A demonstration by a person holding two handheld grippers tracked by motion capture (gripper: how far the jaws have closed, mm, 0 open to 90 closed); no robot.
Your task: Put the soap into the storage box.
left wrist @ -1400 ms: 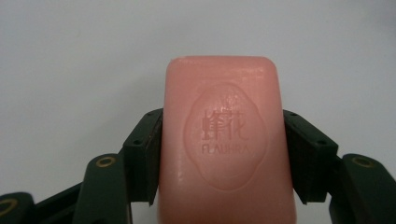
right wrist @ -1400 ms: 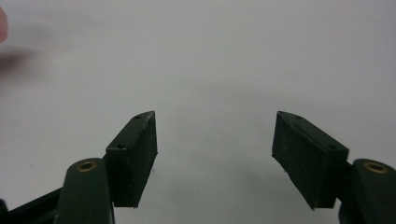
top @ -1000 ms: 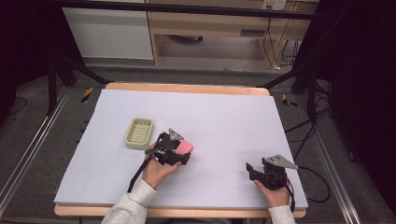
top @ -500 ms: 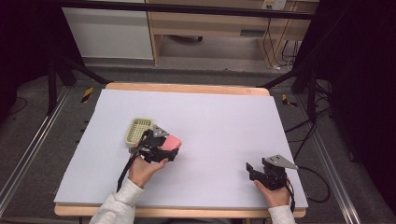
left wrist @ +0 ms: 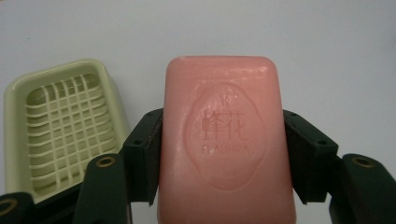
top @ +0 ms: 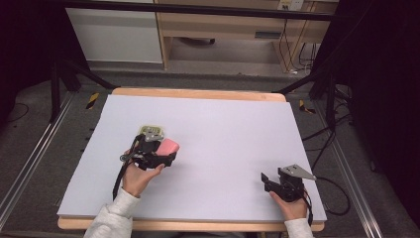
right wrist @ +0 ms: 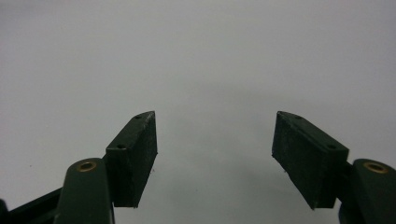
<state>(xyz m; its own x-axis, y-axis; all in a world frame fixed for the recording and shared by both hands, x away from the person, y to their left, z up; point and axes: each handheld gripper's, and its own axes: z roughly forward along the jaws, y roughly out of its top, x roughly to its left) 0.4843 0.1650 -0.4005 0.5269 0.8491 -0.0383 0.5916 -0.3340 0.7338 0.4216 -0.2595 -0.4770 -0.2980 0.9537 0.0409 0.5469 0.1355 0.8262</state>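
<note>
The jaws of the left gripper [left wrist: 223,154] are clamped on the long sides of a pink bar of soap [left wrist: 225,140], its stamped face turned up toward the camera in the left gripper view, one black pad pressed flat against each edge. In the high view that gripper [top: 166,151] sits in the person's left hand [top: 138,176] over the left half of the table [top: 233,129], the soap [top: 169,147] sticking out past the black body. The jaws of the right gripper [right wrist: 215,154] stand apart with nothing between them, only the pale tabletop beyond; in the high view it [top: 267,179] rests low at the table's near right, well apart from the soap. Just beyond the held soap and to its left lies a pale green soap dish [left wrist: 65,126] with a slotted grid floor, empty, its near end hidden behind the left jaw; in the high view the dish [top: 148,130] peeks out from behind the left gripper.
</note>
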